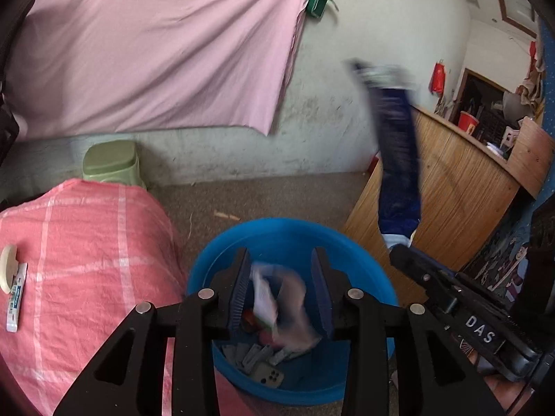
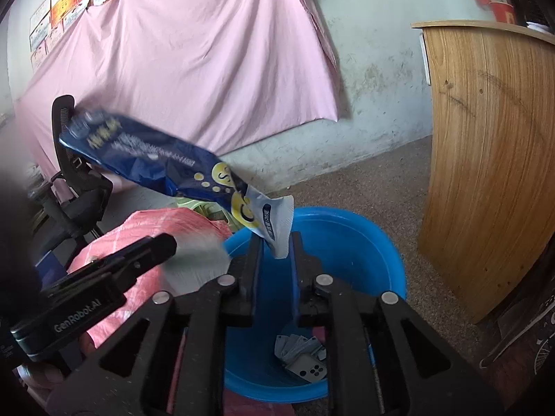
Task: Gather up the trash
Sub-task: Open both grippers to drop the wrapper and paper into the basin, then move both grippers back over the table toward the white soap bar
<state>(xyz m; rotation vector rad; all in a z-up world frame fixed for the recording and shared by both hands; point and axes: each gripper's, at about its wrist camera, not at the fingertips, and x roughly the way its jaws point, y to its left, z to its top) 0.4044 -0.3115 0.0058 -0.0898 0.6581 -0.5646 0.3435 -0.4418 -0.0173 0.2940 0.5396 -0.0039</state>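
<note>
A blue plastic basin (image 1: 277,223) (image 2: 381,242) stands on the floor under both grippers, with grey scraps and a card with round holes (image 1: 267,378) lying in it. My left gripper (image 1: 281,256) is open over the basin. A blurred white and pink wrapper (image 1: 274,298) hangs loose between its fingers, touching neither pad. My right gripper (image 2: 276,242) is open too. The white end of a long blue wrapper (image 2: 156,159) sits between its fingertips, and the rest slants up to the left. The left wrist view shows this wrapper (image 1: 399,159) standing above the right gripper (image 1: 395,253).
A pink checked sack (image 1: 86,260) lies left of the basin with a tube (image 1: 15,305) and a tape roll (image 1: 7,270) on it. A green bin (image 1: 111,163) stands behind it. A wooden counter (image 2: 485,173) is on the right and an office chair (image 2: 69,190) on the left.
</note>
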